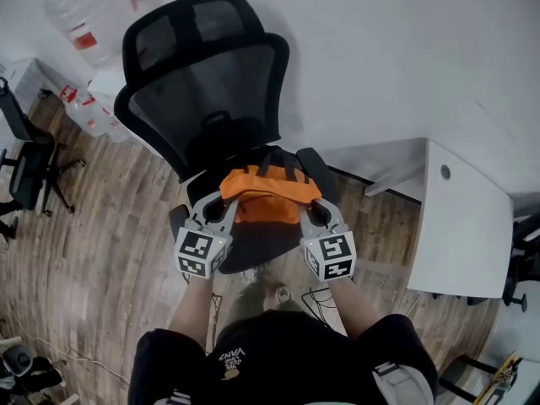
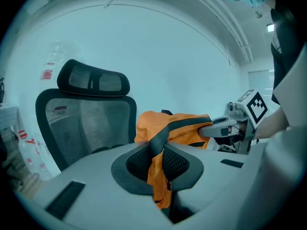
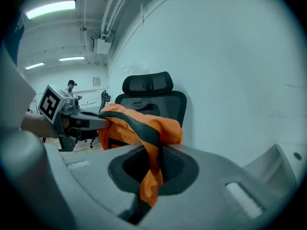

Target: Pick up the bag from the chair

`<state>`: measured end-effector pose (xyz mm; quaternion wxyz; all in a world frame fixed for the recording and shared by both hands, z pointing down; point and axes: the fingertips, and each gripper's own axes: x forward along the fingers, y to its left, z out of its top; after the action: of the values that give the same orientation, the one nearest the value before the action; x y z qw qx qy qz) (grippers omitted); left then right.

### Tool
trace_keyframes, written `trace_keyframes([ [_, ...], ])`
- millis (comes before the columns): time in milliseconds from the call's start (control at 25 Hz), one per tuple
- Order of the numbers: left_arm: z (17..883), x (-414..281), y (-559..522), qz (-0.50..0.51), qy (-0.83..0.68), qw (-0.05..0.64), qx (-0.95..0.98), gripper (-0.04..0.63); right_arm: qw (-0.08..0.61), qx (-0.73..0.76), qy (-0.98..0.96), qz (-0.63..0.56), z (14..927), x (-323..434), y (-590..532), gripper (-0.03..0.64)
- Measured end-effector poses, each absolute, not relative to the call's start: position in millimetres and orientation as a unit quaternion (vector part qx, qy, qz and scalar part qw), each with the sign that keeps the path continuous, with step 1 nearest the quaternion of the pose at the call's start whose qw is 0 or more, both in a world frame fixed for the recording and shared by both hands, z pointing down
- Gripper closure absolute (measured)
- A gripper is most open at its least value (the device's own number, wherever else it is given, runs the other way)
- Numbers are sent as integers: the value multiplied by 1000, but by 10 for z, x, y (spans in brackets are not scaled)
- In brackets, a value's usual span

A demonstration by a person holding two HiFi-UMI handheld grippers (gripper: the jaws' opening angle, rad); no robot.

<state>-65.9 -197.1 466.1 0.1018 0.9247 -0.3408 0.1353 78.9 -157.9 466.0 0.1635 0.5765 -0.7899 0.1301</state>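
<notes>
An orange bag with dark straps (image 1: 268, 194) hangs between my two grippers above the seat of a black mesh office chair (image 1: 207, 83). My left gripper (image 1: 221, 204) is shut on the bag's left edge, and orange cloth with a dark strap (image 2: 158, 174) runs down through its jaws. On the other side my right gripper (image 1: 314, 206) is shut on the right edge, with cloth (image 3: 149, 176) pinched the same way. Each gripper view shows the opposite gripper holding the far end of the bag (image 2: 180, 126) (image 3: 129, 126).
The chair stands against a white wall. A white desk (image 1: 464, 226) is to the right. Clear water bottles (image 1: 93, 15) stand at the back left, and another black chair (image 1: 29, 163) at the far left. Cables lie on the wooden floor (image 1: 101, 260).
</notes>
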Motion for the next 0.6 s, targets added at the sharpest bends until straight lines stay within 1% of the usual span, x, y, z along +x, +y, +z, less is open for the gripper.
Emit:
trace_keyframes([
  [600, 3955, -632, -1742, 111, -346, 53, 930, 554, 136, 583, -797, 85, 3973, 815, -1358, 601],
])
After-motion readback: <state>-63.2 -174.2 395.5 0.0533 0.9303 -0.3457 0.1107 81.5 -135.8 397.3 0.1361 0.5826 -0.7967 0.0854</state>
